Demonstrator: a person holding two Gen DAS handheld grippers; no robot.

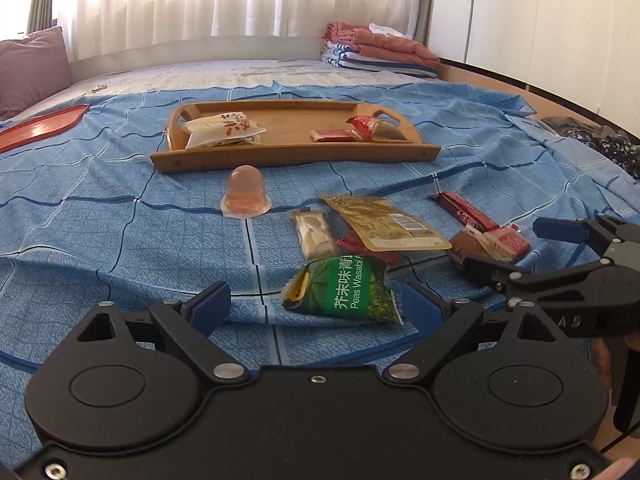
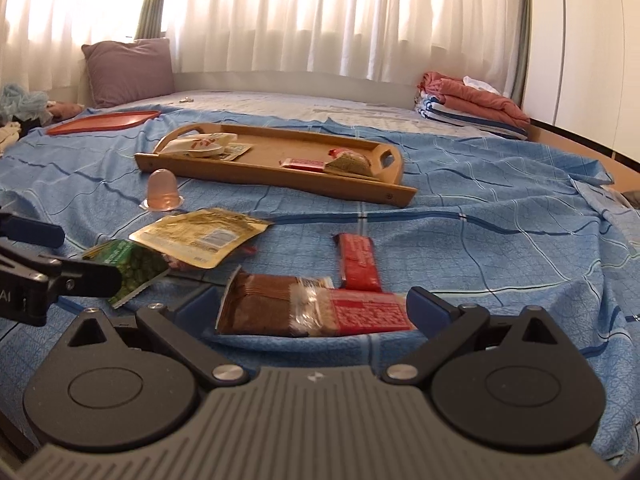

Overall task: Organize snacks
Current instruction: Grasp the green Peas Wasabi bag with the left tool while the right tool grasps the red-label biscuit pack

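With both claws spread wide and holding nothing, each brackets a snack on the blue checked bedsheet (image 1: pixel 100 216). Left gripper (image 1: pixel 316 300) straddles the green wasabi-pea packet (image 1: pixel 344 288); right gripper (image 2: pixel 312 308) straddles the brown-and-red clear-wrapped biscuit pack (image 2: pixel 308 308). Both look light, crinkly and slippery with brittle contents, so I'd pinch flat across the middle, gently. Toward 12 o'clock: gold foil pouch (image 1: pixel 384 220), red bar wrapper (image 2: pixel 358 262), pink jelly cup (image 1: pixel 245 192). Farther at 12, the shallow wooden tray (image 1: pixel 296 154), partly filled.
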